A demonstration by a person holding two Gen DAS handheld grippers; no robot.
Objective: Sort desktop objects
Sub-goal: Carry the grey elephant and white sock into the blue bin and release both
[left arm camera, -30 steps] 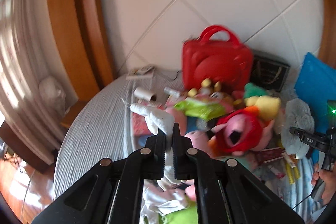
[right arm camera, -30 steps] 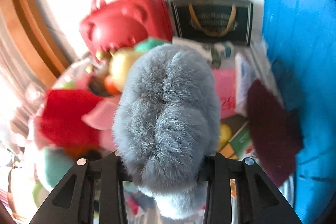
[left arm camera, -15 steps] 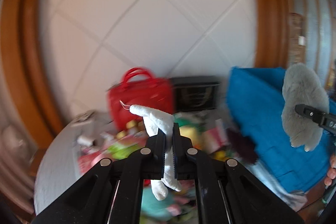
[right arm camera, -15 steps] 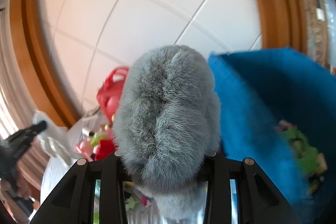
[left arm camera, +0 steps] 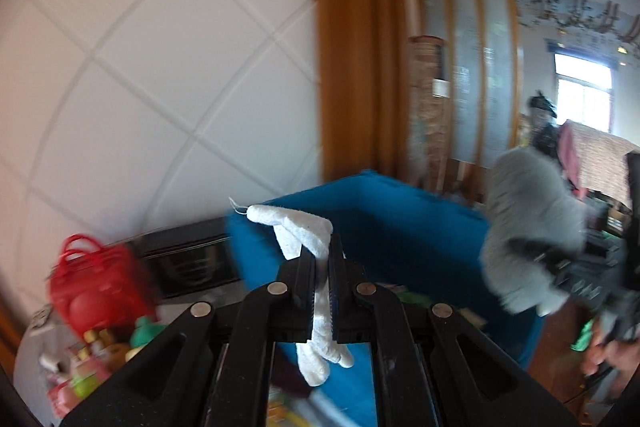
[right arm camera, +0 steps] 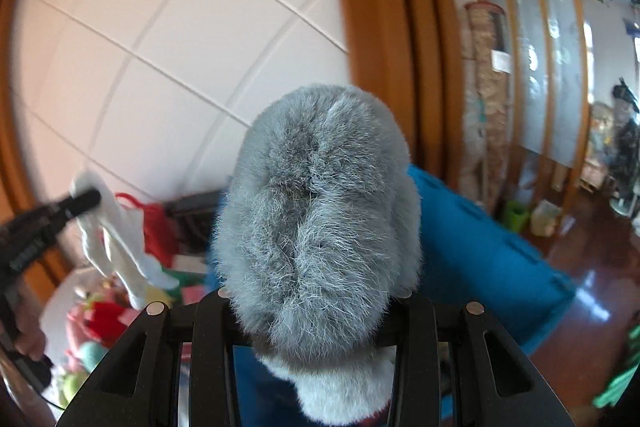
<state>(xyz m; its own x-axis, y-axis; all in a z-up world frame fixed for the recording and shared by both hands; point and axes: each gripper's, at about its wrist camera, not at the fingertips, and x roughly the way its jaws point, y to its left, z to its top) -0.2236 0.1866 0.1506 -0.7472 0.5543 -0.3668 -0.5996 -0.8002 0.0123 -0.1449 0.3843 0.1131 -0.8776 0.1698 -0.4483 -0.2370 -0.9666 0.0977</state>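
Note:
My left gripper is shut on a limp white cloth toy, which sticks up past the fingertips and dangles below them. It hangs in front of the near wall of a blue fabric bin. My right gripper is shut on a fluffy grey plush that fills the space between its fingers and hides the fingertips. The grey plush also shows blurred at the right of the left wrist view, above the bin's right side. The left gripper with the white toy appears at the left of the right wrist view.
A red handbag and a black bag stand against the white tiled wall. A pile of colourful toys lies on the table at lower left. The blue bin stands right of the pile. A wooden frame rises behind it.
Both grippers have risen and swung right, away from the toy pile toward the blue bin. Each keeps its hold: white toy in the left, grey plush in the right.

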